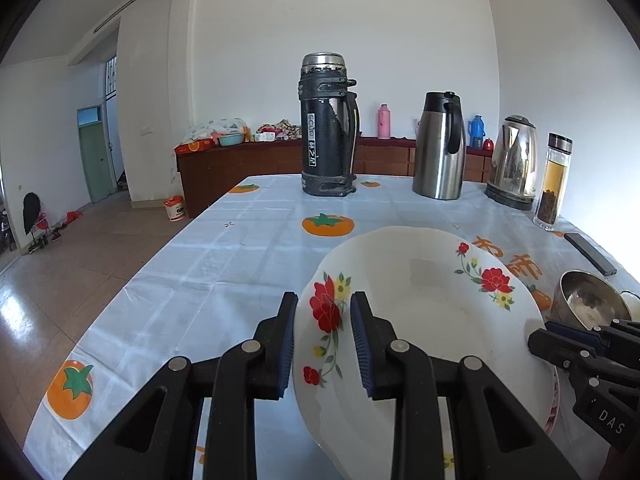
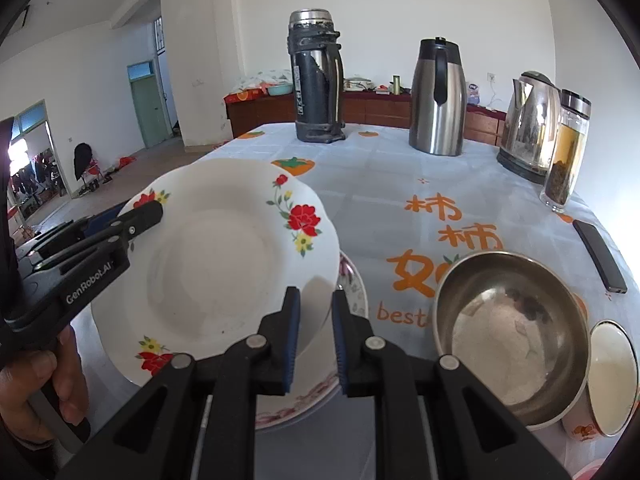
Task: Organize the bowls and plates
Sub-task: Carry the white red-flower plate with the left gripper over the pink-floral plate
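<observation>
A white deep plate with red flowers (image 1: 420,300) (image 2: 224,264) hangs tilted over a pink-flowered plate (image 2: 352,288) that lies on the table. My left gripper (image 1: 325,336) (image 2: 154,210) is shut on the white plate's left rim. On the opposite rim my right gripper (image 2: 316,328) (image 1: 548,334) is shut as well. A steel bowl (image 2: 508,320) (image 1: 588,300) stands to the right of the plates. Beside it, a small white bowl with an orange print (image 2: 612,368) leans at the right edge of the right wrist view.
At the table's far side stand a black thermos (image 1: 326,128), a steel carafe (image 1: 440,148), an electric kettle (image 1: 514,160) and a glass tea bottle (image 1: 554,180). A dark phone (image 1: 590,253) lies at the right. The table's left edge (image 1: 132,280) drops to the floor.
</observation>
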The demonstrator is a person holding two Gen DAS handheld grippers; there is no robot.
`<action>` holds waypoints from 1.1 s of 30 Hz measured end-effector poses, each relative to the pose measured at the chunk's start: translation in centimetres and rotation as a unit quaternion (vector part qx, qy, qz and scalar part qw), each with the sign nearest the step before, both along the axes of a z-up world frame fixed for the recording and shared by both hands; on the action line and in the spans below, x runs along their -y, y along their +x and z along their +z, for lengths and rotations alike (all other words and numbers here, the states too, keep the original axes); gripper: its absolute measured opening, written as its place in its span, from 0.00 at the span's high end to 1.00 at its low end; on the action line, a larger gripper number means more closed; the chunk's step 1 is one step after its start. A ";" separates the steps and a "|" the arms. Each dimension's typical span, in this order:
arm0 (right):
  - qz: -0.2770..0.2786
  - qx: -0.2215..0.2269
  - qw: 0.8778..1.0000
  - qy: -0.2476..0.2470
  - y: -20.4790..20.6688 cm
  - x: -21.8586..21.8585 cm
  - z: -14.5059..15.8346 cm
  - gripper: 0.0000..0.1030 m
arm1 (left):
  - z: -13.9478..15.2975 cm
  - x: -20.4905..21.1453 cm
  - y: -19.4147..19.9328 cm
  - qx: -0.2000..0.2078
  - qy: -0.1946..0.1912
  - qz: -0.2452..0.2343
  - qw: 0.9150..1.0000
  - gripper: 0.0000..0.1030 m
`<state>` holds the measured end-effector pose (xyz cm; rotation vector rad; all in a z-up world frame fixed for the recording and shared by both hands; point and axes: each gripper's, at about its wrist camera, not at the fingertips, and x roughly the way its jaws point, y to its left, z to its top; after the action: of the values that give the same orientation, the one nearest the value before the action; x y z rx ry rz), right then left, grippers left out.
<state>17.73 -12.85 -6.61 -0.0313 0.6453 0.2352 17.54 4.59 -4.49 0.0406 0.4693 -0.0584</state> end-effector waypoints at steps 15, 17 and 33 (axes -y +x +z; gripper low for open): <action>-0.007 -0.004 1.000 -0.010 -0.1 0.6 -0.3 0.85 | -0.4 0.8 0.3 -0.006 0.009 -0.014 1.000 0.72; -0.008 -0.005 1.000 -0.013 -0.1 0.6 -0.3 0.85 | -0.4 0.8 0.2 -0.006 0.009 -0.016 1.000 0.72; -0.012 -0.008 1.000 -0.017 -0.3 1.0 -0.6 0.85 | -0.7 1.3 0.4 -0.018 0.013 -0.030 0.999 0.72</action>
<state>17.42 -13.88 -7.18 -0.0549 0.6648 0.2004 17.96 3.29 -5.22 0.0783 0.5041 -0.1117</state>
